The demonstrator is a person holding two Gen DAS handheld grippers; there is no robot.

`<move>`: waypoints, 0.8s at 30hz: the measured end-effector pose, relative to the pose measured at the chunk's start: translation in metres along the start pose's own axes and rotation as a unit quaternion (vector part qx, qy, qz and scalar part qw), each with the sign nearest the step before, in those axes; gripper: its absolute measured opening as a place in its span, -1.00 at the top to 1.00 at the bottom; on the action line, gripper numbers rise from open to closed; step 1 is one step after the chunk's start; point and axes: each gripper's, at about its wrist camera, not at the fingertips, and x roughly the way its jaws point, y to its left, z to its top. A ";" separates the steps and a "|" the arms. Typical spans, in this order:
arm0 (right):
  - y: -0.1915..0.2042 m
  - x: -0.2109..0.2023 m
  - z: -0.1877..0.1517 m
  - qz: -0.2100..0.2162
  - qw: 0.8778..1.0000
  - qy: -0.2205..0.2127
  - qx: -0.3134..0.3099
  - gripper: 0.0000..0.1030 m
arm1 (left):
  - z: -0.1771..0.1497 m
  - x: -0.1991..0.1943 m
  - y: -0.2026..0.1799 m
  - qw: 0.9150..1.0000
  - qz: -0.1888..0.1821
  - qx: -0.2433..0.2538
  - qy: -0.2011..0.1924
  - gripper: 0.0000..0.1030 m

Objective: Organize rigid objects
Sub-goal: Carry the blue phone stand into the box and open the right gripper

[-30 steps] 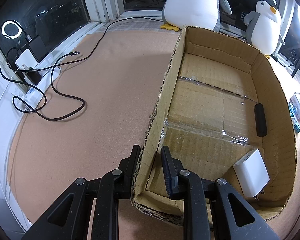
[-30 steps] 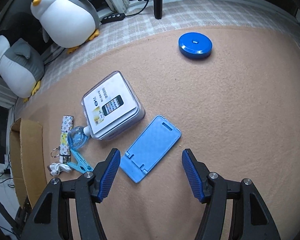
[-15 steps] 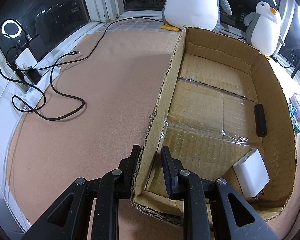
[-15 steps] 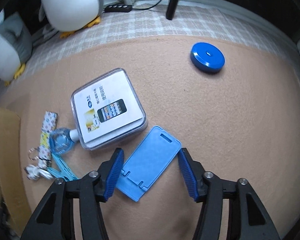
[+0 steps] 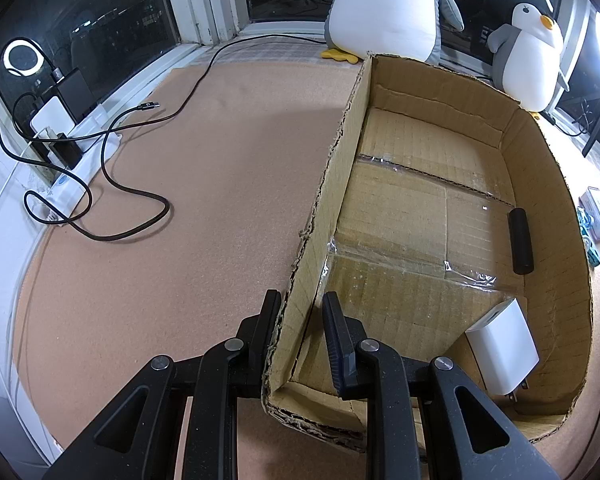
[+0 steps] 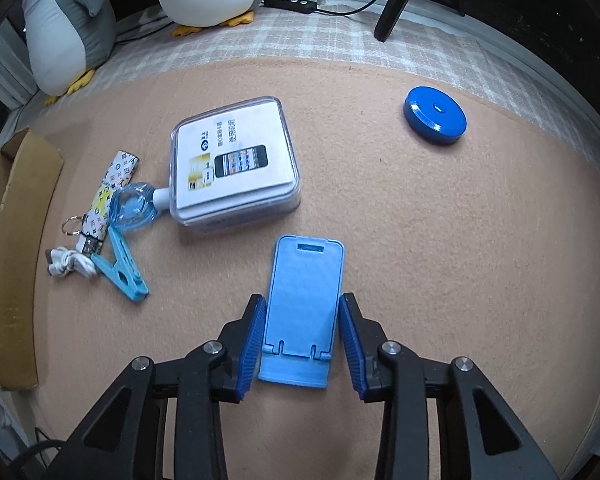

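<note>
My left gripper is shut on the left wall of the open cardboard box, one finger outside and one inside. Inside the box lie a black cylinder and a white charger. In the right wrist view, a light blue phone stand lies flat on the carpet between the fingers of my right gripper. Its jaws are closing on the stand's long sides, with a thin gap still showing at the right pad.
A clear case with a phone picture, a blue round disc, a light blue clip, a patterned keychain stick and a white cord lie on the carpet. Plush penguins and black cables line the window side.
My right gripper has rolled and shifted so the blue stand now lies lengthwise between its fingers, and the jaws have narrowed around it. The left gripper and the box have not moved.
</note>
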 end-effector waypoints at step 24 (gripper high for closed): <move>0.093 -0.089 -0.013 0.086 0.988 -0.103 -0.081 0.34 | -0.001 0.000 -0.006 1.000 0.009 0.009 0.001 0.54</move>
